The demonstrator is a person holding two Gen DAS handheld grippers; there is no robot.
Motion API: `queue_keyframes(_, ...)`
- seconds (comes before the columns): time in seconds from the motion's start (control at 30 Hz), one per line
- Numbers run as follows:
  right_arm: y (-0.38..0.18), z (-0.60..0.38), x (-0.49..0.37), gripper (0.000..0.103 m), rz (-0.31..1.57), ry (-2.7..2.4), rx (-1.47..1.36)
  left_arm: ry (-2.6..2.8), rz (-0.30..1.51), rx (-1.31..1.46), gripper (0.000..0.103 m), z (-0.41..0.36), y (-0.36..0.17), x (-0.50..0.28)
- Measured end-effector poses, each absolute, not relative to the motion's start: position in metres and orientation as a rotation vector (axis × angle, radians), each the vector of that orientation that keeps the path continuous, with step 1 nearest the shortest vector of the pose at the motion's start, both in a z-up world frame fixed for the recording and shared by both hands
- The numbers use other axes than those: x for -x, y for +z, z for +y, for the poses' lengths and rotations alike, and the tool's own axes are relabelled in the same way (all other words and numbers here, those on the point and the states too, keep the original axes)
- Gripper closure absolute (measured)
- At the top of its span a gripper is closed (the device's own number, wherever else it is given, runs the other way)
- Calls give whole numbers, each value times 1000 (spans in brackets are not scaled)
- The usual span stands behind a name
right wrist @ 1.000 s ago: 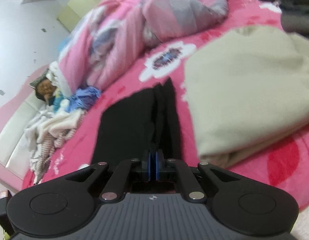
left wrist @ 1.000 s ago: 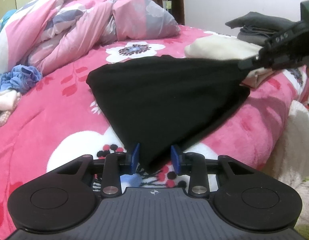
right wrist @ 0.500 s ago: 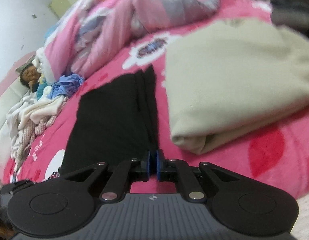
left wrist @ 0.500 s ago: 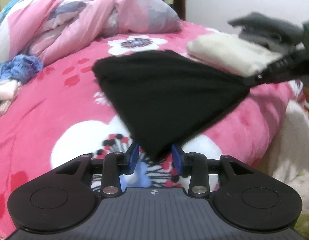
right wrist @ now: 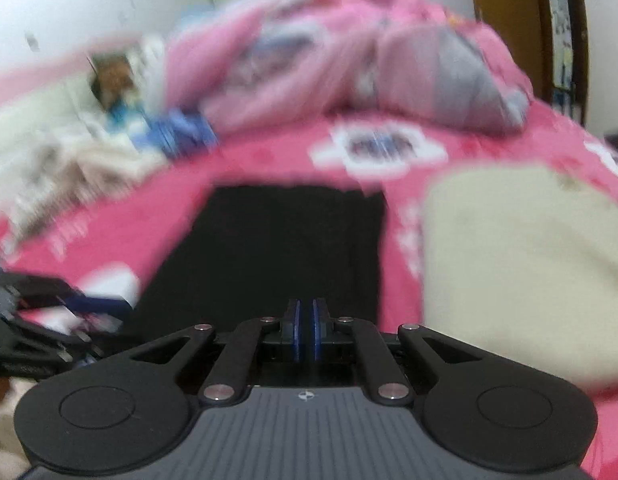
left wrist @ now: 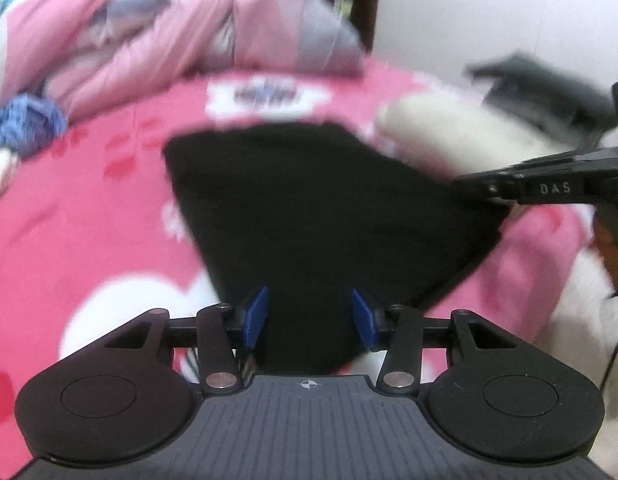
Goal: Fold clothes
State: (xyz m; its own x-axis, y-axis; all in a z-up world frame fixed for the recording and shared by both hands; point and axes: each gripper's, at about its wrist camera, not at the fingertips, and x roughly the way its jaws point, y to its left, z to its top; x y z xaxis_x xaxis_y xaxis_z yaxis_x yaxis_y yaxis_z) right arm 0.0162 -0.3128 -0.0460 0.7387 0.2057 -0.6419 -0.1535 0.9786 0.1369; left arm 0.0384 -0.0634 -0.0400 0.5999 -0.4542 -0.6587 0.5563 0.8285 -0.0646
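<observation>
A black garment lies spread on the pink floral bed; it also shows in the right wrist view. My left gripper is open, its blue pads on either side of the garment's near corner. My right gripper is shut on the garment's near edge; it shows from the side in the left wrist view, pinching the garment's right corner. The left gripper's body shows at the left of the right wrist view. Both views are motion-blurred.
A folded cream garment lies right of the black one, with dark folded clothes behind it. A rumpled pink quilt and a blue cloth lie at the back left. The bed edge drops off at right.
My left gripper's jaws have opened wider around the garment's corner. My right gripper has swung round while still pinching the garment, which now looks squarer in its view.
</observation>
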Motion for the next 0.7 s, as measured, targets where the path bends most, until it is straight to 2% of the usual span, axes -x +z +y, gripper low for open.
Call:
queue_keyframes(0.07, -55, -312, -14, 101, 761, 185, -33, -581, 727, -135, 55, -60, -46, -38)
queue_keyframes(0.17, -41, -307, -12, 99, 762, 183, 15, -578, 737, -109, 53, -56, -51, -39)
queue_keyframes(0.3, 7, -296, -34, 99, 619, 209, 24, -586, 741, -84, 52, -53, -52, -42)
queue_keyframes(0.37, 11, -291, -60, 99, 609, 216, 11, -589, 742, -70, 52, -51, -53, -42)
queue_keyframes(0.57, -50, -298, -131, 101, 849, 150, -11, -607, 742, -13, 51, -43, -56, -45)
queue_keyframes(0.7, -40, -305, -130, 99, 855, 108, -15, -629, 754, 41, 51, -34, -57, -48)
